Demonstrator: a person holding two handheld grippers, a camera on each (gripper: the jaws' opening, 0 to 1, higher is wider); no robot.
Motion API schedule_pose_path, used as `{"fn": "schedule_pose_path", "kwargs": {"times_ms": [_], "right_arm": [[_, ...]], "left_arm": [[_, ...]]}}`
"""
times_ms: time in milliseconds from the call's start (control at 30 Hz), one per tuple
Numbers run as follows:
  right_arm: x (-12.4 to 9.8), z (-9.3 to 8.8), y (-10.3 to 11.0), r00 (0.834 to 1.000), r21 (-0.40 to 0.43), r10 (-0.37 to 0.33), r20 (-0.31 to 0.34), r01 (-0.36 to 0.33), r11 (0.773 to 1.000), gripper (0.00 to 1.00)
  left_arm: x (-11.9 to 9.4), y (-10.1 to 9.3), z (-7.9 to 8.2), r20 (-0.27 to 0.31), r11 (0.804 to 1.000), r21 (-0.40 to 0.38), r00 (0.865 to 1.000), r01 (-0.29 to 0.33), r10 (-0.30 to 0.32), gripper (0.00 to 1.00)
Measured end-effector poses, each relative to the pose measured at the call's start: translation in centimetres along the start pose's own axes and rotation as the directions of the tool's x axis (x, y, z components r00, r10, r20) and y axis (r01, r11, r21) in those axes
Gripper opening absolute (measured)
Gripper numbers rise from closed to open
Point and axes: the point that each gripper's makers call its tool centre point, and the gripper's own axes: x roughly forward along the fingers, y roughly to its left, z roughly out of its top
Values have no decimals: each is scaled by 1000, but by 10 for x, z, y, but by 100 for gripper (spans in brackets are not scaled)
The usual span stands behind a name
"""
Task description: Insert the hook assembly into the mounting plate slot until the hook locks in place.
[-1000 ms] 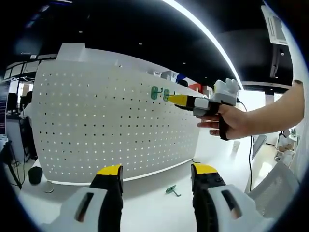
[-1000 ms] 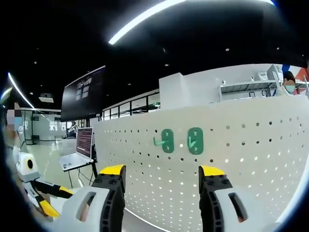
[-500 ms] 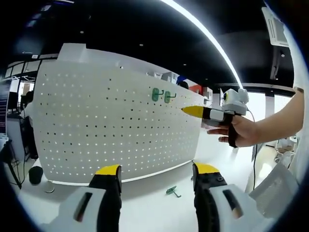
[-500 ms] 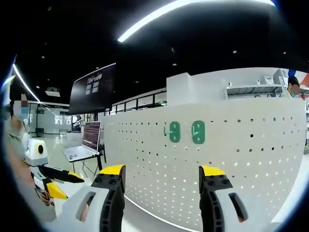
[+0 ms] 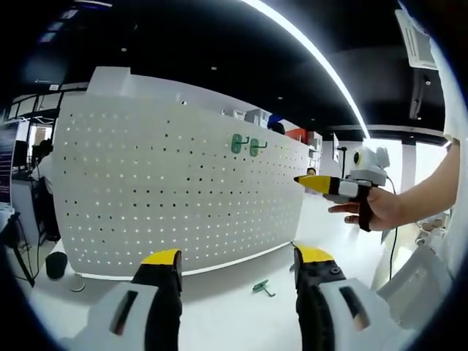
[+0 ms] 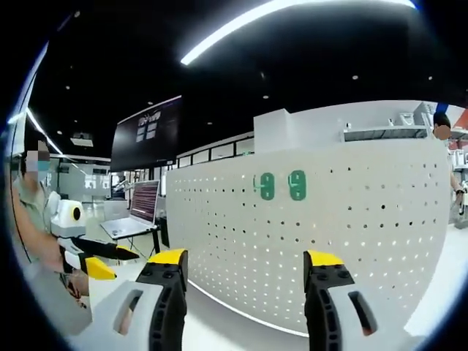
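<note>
Facing the pegboard with two green hooks mounted, both grippers hold fingers wide and empty; next, fetch the hook on the table.

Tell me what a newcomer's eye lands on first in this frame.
The big white pegboard standing on the table, with two green hooks mounted side by side near its top. A third green hook lies loose on the table before the board, and the right gripper hangs in the air to the board's right, jaws empty.
</note>
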Motion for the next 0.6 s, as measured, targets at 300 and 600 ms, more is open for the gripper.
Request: {"fn": "schedule_pose_path", "kwargs": {"times_ms": [300,600], "right_arm": [[-22,-10,2,1000,-10,-12,-6,12,1000,64],[-45,-24,6,1000,-2,-26,-16,26,1000,65]], "left_arm": [[-6,3,-2,10,1000,-20,1000,-9,9,67],[-11,3,-5,20,999,-41,1000,-4,5,70]]}}
